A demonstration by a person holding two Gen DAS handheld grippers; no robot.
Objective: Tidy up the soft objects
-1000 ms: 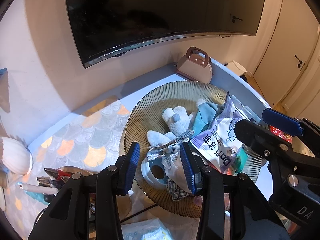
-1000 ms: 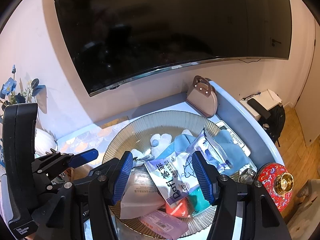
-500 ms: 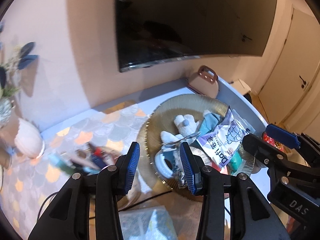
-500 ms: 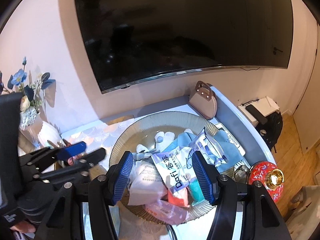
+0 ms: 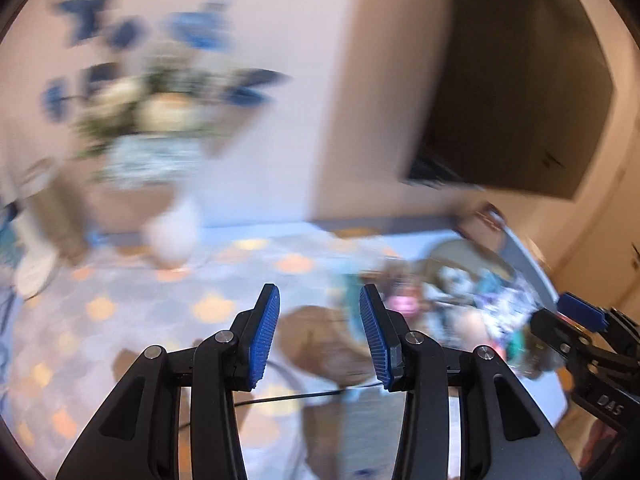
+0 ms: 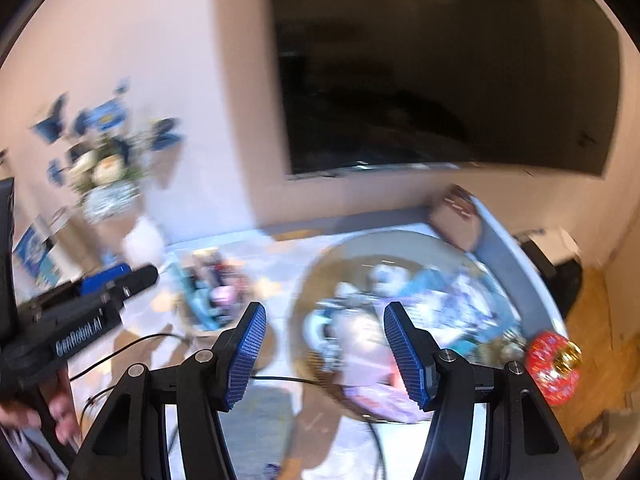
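left gripper point(image 5: 319, 338): your jaws stand wide apart, with nothing between the blue pads point(image 5: 264, 336). they hang in the air above the patterned table top point(image 5: 132, 312) and touch nothing.
right gripper point(image 6: 325, 350): your jaws are spread wide too, and empty. they hover above the near edge of the round dish point(image 6: 320, 272), apart from what lies in it.
soft objects point(image 6: 400, 300): they lie heaped inside the round dish, a pale plush shape near the middle, blue cloth and printed packets toward the right. blur hides the finer detail. from your left wrist view the same pile point(image 5: 472, 296) sits well off to the right of the jaws.
small tray of items point(image 6: 212, 284): it sits on the table left of the dish, holding a teal and pink jumble too smeared to name.
red ornament point(image 6: 554, 368): it is near the right rim of the dish.
small brown bag point(image 6: 456, 216): it stands behind the dish, close to the wall.
flowers point(image 6: 100, 152): a blue and white bunch stands at the far left by the wall.
screen point(image 6: 440, 64): dark, mounted on the wall above the dish.
cable point(image 6: 120, 352): a thin black line runs across the table under your right gripper.
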